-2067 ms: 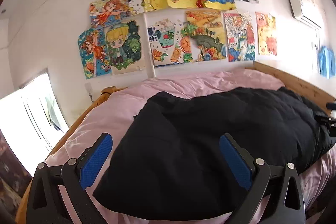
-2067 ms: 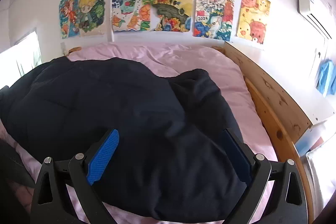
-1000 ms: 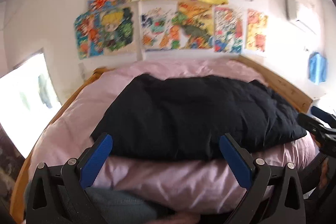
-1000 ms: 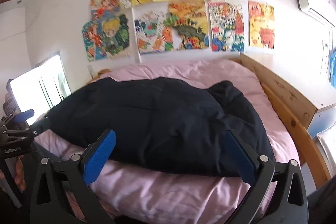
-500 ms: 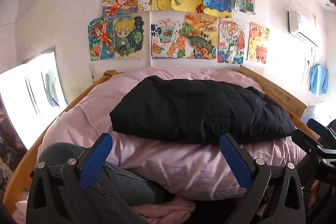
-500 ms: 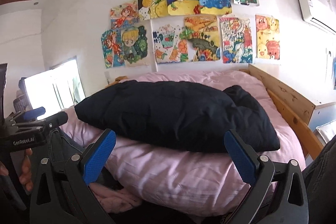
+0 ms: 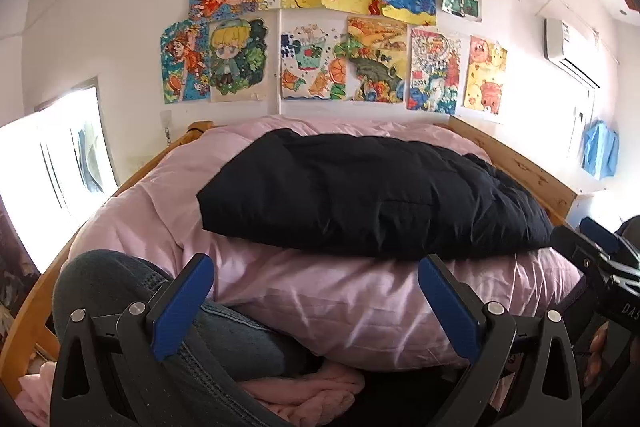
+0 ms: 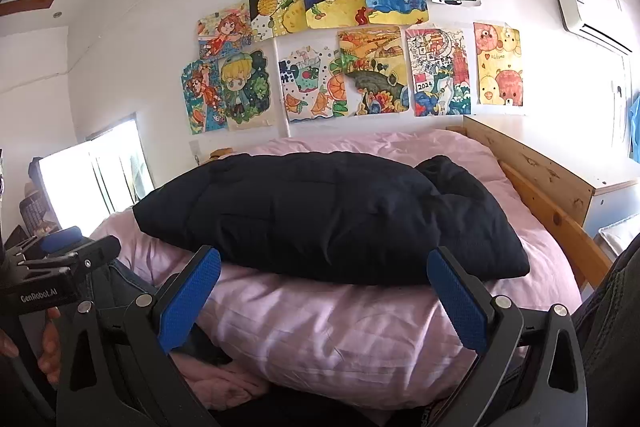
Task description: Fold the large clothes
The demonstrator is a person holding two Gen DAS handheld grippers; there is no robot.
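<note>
From the left wrist view, our left gripper (image 7: 316,301) sits at 6 o'clock with its blue pads spread wide and nothing between them. The black padded jacket (image 7: 372,195) lies folded into a thick bundle across the centre, resting on the pink duvet (image 7: 360,307) that covers the wooden bed frame (image 7: 520,163). At 7 o'clock a knee in blue jeans (image 7: 116,279) presses against the duvet edge. At 4 o'clock we see part of our right gripper (image 7: 592,247), well clear of the jacket. Children's drawings (image 7: 332,27) fill the wall at 12 o'clock, an air conditioner (image 7: 568,47) hangs at 2 o'clock, and a bright window (image 7: 60,163) sits at 9 o'clock.

From the right wrist view, our right gripper (image 8: 324,299) is likewise spread wide and empty at 6 o'clock. The jacket (image 8: 328,215) lies across the centre on the duvet (image 8: 340,331), with what may be a hood or sleeve bunched at its 2 o'clock end; the dark fabric makes that hard to read. The left gripper (image 8: 76,247) shows at 8 o'clock, apart from the jacket. The bed frame (image 8: 552,179) runs along 3 o'clock.
</note>
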